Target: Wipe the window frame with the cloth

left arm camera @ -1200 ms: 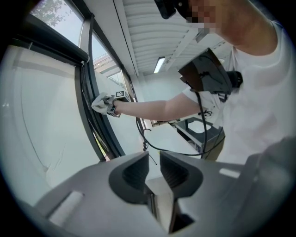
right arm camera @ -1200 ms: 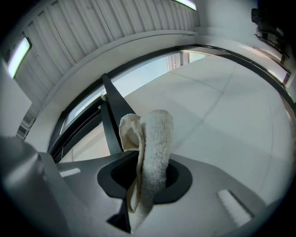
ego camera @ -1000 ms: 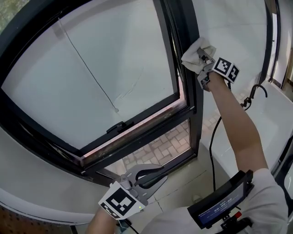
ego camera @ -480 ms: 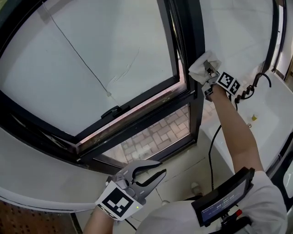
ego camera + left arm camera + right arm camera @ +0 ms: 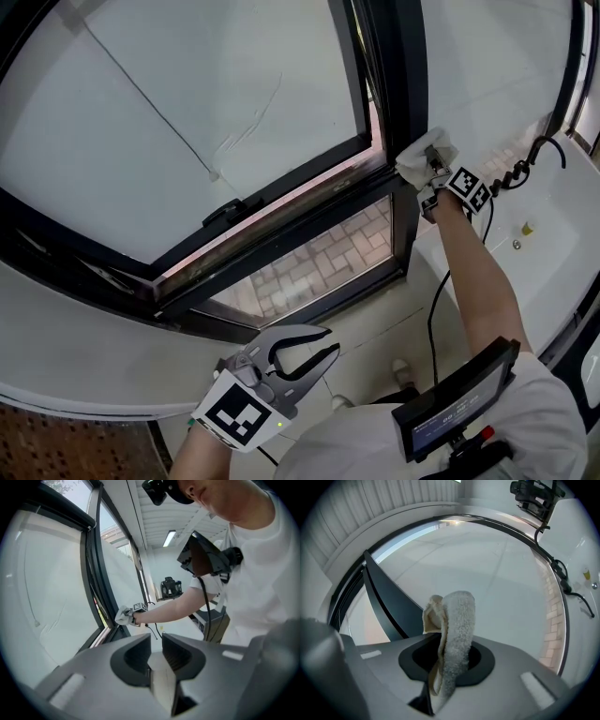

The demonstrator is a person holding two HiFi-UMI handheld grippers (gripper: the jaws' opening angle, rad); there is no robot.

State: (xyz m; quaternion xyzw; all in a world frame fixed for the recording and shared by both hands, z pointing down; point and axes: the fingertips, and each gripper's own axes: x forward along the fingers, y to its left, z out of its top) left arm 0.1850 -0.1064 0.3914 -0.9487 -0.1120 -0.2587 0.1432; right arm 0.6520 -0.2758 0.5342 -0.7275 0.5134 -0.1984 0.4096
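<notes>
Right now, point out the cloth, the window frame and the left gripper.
cloth (image 5: pixel 412 161): head view, its bunched middle.
window frame (image 5: pixel 405 75): head view, dark upright post.
left gripper (image 5: pixel 332 340): head view, between its fingertips.

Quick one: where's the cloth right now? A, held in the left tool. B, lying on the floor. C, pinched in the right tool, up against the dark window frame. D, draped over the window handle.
C: the cloth is pinched in the right tool at the dark window frame, while the left tool is open and empty.
</notes>
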